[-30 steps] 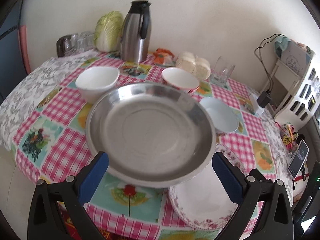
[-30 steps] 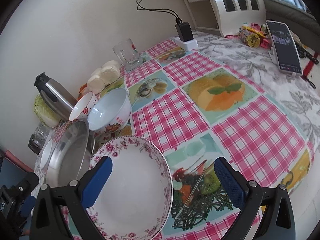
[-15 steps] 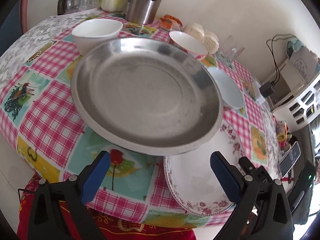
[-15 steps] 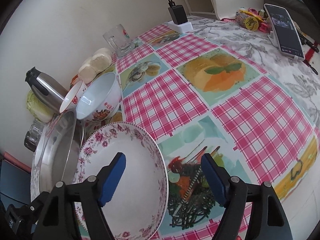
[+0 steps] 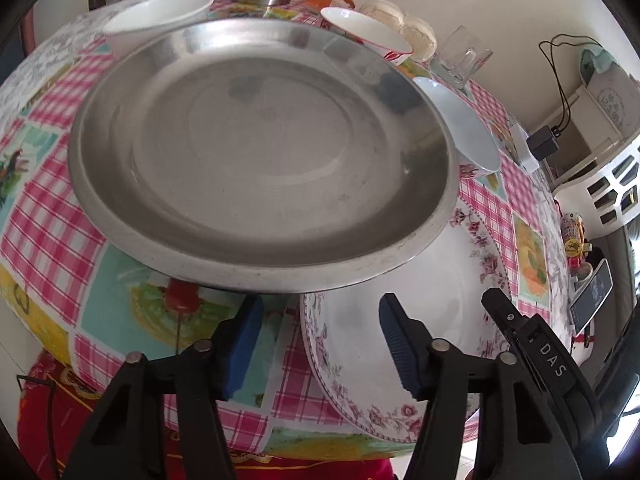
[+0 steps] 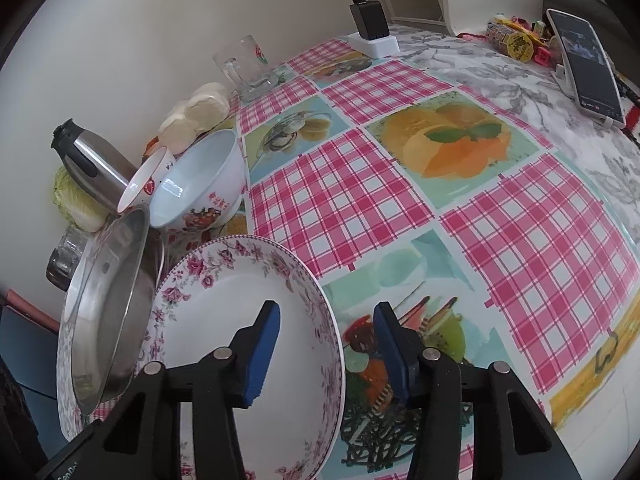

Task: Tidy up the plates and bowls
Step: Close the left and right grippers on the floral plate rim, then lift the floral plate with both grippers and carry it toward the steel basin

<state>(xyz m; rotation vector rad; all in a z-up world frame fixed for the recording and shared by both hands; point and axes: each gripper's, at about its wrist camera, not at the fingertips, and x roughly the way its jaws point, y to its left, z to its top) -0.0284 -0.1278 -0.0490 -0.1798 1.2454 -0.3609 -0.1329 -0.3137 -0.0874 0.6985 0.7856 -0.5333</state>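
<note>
1. Your left gripper (image 5: 320,340) has just been closing; its blue pads sit half apart below the near rim of the round stainless steel plate (image 5: 256,152), touching nothing.
2. The steel plate lies on the pink checked tablecloth (image 6: 520,240), its right edge over the white floral-rimmed plate (image 5: 452,304).
3. Your right gripper (image 6: 326,350) has also just been closing. Its pads straddle the floral plate's right rim, one inside, one outside, a gap showing on both sides.
4. Behind the steel plate stand a plain white bowl (image 5: 160,20), a small white bowl with red trim (image 5: 366,36) and a larger white bowl with a flower print (image 6: 200,184), this last one close against the steel plate's right edge.
5. Further back are a steel thermos jug (image 6: 92,168), a pale green cabbage (image 6: 76,204), round white buns (image 6: 196,116) and a clear glass mug (image 6: 244,68).
6. On the table's far right, a phone (image 6: 588,64) leans on a stand, and a black charger (image 6: 370,20) sits in a white socket block.
</note>
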